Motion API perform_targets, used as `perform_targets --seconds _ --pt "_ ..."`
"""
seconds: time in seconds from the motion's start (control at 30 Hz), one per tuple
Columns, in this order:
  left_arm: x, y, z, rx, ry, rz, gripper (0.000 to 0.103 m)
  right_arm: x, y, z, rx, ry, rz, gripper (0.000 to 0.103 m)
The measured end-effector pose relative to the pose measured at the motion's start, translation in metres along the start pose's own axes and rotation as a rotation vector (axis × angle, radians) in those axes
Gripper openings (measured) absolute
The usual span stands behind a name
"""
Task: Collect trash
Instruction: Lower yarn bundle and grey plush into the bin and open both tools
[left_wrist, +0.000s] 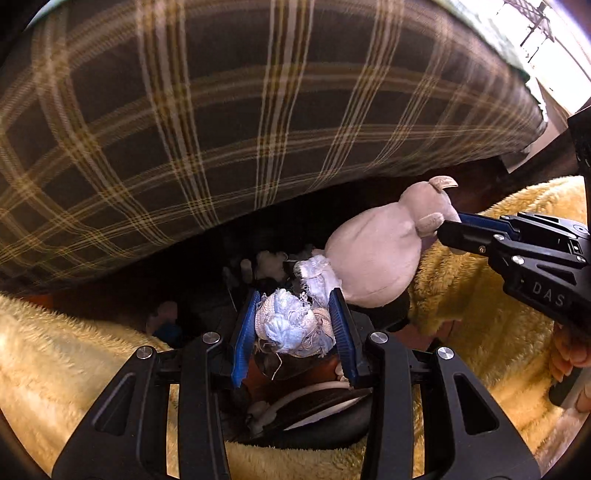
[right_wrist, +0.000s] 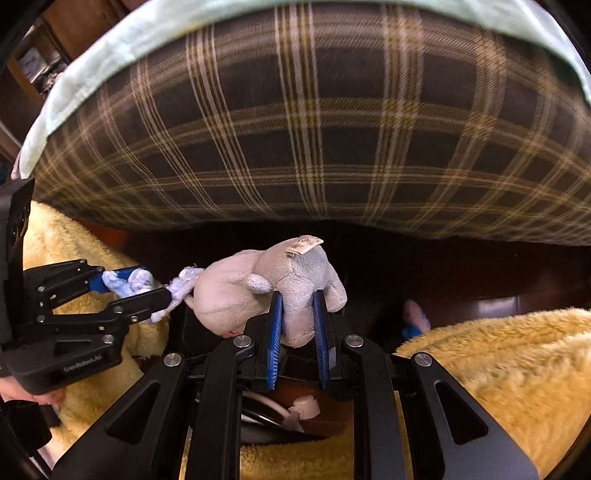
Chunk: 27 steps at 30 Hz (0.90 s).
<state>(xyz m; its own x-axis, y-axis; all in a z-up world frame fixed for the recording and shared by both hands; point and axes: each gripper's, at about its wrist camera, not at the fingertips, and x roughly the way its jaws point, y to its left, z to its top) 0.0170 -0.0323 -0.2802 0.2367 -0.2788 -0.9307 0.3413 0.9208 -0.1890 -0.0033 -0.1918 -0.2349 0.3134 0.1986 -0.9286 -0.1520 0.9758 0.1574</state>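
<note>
A pale grey plush toy (left_wrist: 373, 254) hangs in the air between my two grippers, in front of a dark gap under a bed. My left gripper (left_wrist: 295, 328) is shut on a frayed white and pale blue cloth bundle (left_wrist: 295, 325) that seems joined to the toy's lower end. My right gripper (left_wrist: 448, 229) comes in from the right, shut on the toy's other end. In the right wrist view, the right gripper (right_wrist: 297, 325) pinches a grey limb of the plush toy (right_wrist: 258, 288) near its sewn tag (right_wrist: 303, 244). There the left gripper (right_wrist: 142, 290) holds the blue cloth (right_wrist: 125, 284).
A brown plaid mattress (left_wrist: 221, 122) fills the top of both views. A fluffy yellow blanket (left_wrist: 74, 362) lies on both sides below. Small pale objects (left_wrist: 266, 264) sit in the dark gap beneath the bed. A dark, white-rimmed item (left_wrist: 317, 402) lies under my grippers. A hand (left_wrist: 569, 354) holds the right gripper.
</note>
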Motion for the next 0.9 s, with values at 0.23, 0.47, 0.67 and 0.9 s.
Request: perform_targets --seconds 0.23,0.47,0.67,0.9 --pt "0.017 -0.010 0.002 0.029 0.031 0.011 0.037 0.017 -0.005 0.007 0.027 0.014 0.009 0.018" --pt "0.022 -0.009 0.006 -0.001 0.052 -0.014 0.042 0.032 -0.012 0.021 0.055 -0.003 0.048 0.020" --pt "0.011 -0.007 0.003 -0.006 0.022 -0.005 0.067 0.021 -0.011 0.035 0.070 -0.067 0.029 0.068" --pt "-0.028 -0.006 0.004 0.001 -0.057 0.034 0.095 -0.003 -0.018 0.040 0.087 -0.122 -0.017 0.099"
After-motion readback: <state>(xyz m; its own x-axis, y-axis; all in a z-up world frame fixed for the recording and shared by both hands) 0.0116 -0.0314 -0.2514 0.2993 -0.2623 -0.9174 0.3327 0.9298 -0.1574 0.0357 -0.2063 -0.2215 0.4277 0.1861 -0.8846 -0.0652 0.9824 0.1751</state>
